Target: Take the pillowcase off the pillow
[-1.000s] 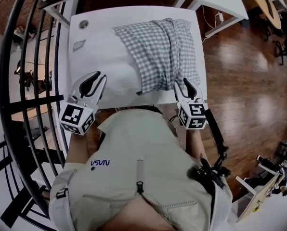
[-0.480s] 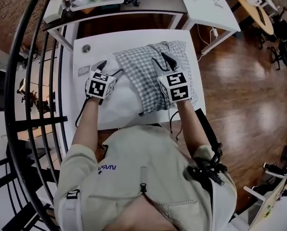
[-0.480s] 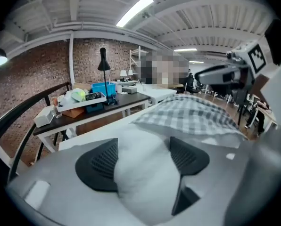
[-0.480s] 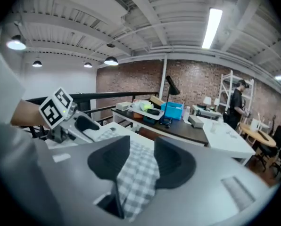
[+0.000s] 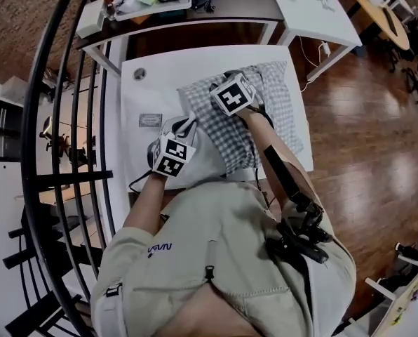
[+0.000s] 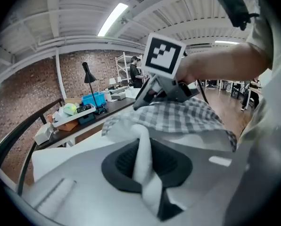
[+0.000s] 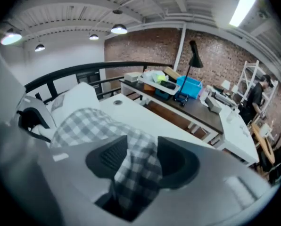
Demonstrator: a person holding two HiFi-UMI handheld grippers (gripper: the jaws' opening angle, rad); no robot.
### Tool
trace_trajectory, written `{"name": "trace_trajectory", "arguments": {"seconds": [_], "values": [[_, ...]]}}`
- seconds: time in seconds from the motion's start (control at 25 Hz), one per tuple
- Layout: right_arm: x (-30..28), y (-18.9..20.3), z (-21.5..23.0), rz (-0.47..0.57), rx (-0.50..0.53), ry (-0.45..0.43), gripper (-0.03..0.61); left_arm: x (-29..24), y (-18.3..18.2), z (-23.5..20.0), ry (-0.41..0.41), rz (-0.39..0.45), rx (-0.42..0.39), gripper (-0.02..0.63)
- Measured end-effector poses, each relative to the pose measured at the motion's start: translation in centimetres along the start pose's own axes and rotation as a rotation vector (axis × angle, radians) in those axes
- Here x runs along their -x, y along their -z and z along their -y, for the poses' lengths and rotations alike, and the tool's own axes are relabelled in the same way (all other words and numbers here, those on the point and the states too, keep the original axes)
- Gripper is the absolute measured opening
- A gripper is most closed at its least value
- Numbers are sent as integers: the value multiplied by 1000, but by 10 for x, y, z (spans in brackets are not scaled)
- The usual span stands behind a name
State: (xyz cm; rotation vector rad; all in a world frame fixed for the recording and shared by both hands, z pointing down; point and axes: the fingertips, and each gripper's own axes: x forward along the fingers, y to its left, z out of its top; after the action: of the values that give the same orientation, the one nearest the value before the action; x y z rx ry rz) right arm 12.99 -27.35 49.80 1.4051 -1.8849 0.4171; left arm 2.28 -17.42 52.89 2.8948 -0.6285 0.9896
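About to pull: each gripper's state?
Left gripper: just closed on the white pillow.
Right gripper: holding the checked pillowcase, jaws just eased wider.

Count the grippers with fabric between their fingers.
2. The left gripper, at the bare end of the pillow, has just closed on its white fabric. The right gripper, farther back, has the checked pillowcase between its fingers, which just opened wider. None hidden.
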Motion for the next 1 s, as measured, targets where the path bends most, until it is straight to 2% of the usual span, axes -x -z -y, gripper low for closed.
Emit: {"name": "trace_trajectory", "arguments": {"seconds": [0.08, 0.16, 0.2, 0.24, 0.32, 0.44, 0.52, 0.64, 0.76, 0.84, 0.92, 1.0], "values": [[-5, 15, -5, -69, 32, -3, 188, 10, 1, 6, -10, 24, -10, 38], [-3, 21, -6, -90, 46, 16, 107, 22, -1, 8, -28, 45, -26, 35], [0, 19, -4, -82, 55, 31, 30, 30, -4, 8, -39, 62, -33, 32], [5, 16, -2, -66, 61, 42, 14, 39, -11, 8, -50, 87, -39, 31], [17, 3, 7, -14, 70, 64, 11, 60, -30, 6, -72, 150, -59, 31], [44, -7, 52, 40, 58, 210, 5, 91, -57, 3, -103, 254, -58, 28], [64, 4, 90, 38, -19, 303, 5, 111, -63, -2, -118, 310, -20, 26], [85, 24, 126, 48, -119, 390, 6, 131, -58, -18, -142, 355, 54, 26], [92, 40, 149, 65, -162, 457, 6, 127, -55, -39, -163, 373, 100, 26], [86, 57, 153, 44, -178, 474, 6, 111, -47, -48, -164, 355, 132, 26], [72, 75, 150, 18, -197, 457, 6, 85, -32, -56, -154, 307, 171, 26], [64, 73, 145, 55, -195, 422, 9, 60, -23, -63, -155, 245, 149, 34]]}}
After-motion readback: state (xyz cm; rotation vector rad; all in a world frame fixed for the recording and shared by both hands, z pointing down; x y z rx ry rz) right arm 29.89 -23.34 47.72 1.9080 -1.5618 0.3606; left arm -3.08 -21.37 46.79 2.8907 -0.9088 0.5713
